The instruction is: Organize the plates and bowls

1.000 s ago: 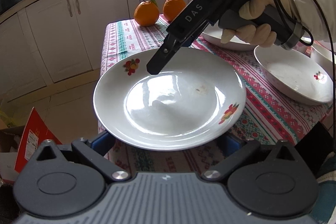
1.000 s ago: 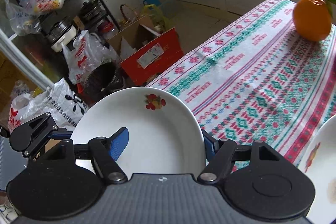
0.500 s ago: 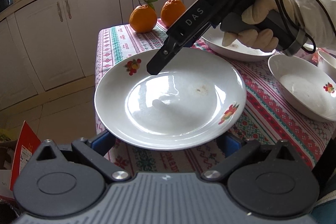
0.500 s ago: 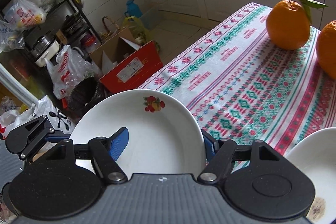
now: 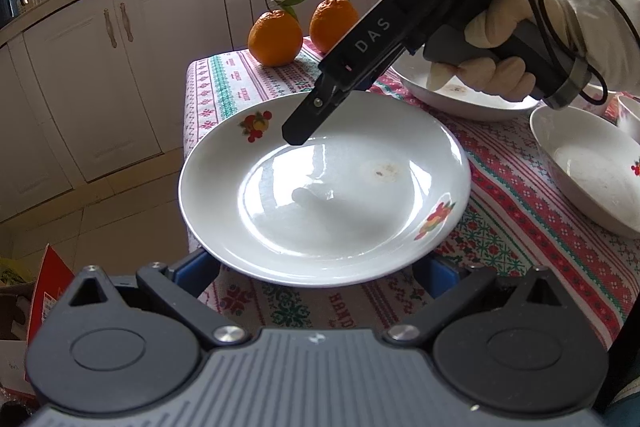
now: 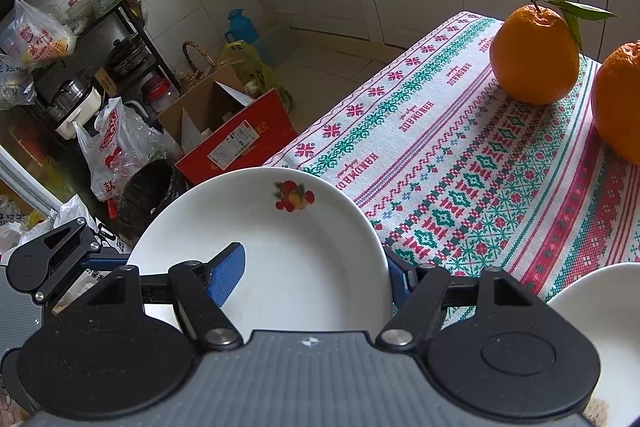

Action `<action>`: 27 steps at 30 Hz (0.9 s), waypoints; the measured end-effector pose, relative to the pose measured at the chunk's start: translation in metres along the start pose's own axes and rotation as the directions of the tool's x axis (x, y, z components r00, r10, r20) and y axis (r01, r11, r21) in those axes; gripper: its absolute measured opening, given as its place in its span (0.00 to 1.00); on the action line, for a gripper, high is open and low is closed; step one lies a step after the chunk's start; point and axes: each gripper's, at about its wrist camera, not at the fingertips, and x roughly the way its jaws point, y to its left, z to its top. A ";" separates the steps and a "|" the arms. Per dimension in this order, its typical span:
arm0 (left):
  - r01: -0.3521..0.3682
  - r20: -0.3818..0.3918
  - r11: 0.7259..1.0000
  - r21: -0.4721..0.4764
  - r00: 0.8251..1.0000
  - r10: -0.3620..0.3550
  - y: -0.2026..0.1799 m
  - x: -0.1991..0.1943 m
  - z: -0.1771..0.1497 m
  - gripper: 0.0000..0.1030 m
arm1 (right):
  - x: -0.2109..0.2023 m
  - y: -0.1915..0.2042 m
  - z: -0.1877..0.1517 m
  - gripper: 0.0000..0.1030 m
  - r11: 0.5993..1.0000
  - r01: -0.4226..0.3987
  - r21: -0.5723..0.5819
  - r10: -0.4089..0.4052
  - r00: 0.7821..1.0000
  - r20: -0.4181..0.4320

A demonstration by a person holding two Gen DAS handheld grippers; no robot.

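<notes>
Our right tool (image 5: pixel 298 133) slants down from the upper right in a gloved hand (image 5: pixel 492 63); its fingers pinch the far rim of the fruit-print plate (image 5: pixel 324 187), one blue pad (image 6: pixel 226 273) inside, one outside. Left tool (image 5: pixel 316 269): fingers spread wide under the near rim, not clamped. Plate sits at the worktop (image 5: pixel 516 195) near-left corner, overhanging the edge, nothing in it. Two more white dishes (image 5: pixel 592 167) toward the right edge; two oranges (image 5: pixel 276 37) at the far corner.

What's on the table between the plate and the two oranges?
Only bare tablecloth separates the plate from the oranges; the right wrist view shows this best.
</notes>
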 end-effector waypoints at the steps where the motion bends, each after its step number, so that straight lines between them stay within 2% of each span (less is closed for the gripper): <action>1: 0.000 0.000 1.000 0.000 1.000 0.000 0.000 0.001 0.001 0.99 | 0.000 0.000 -0.001 0.75 1.000 0.003 -0.002 -0.003 1.000 0.002; 6: 0.003 0.000 1.000 0.001 1.000 -0.003 -0.001 -0.001 -0.001 0.99 | 0.000 0.001 -0.001 0.76 1.000 0.015 -0.008 -0.015 1.000 0.005; 8: 0.004 0.003 1.000 0.003 1.000 -0.005 -0.001 -0.002 -0.001 0.99 | -0.002 0.001 -0.002 0.82 1.000 0.008 -0.005 -0.008 1.000 0.008; 10: 0.008 0.004 1.000 -0.004 1.000 -0.008 0.000 -0.002 -0.001 0.99 | -0.006 0.004 -0.002 0.92 1.000 0.012 -0.015 -0.011 1.000 0.019; 13: 0.010 0.009 1.000 -0.022 1.000 -0.010 0.001 -0.007 -0.002 0.99 | -0.014 0.009 -0.002 0.97 0.999 0.027 -0.027 -0.026 0.999 0.038; 20: 0.003 0.020 0.999 -0.044 1.000 -0.002 -0.006 -0.031 -0.010 0.99 | -0.046 0.022 -0.012 1.00 0.998 0.055 -0.040 -0.051 0.996 0.075; 27: 0.028 0.074 0.999 -0.042 0.997 -0.024 -0.027 -0.067 -0.012 0.99 | -0.095 0.041 -0.038 1.00 0.995 0.091 -0.043 -0.086 0.990 0.115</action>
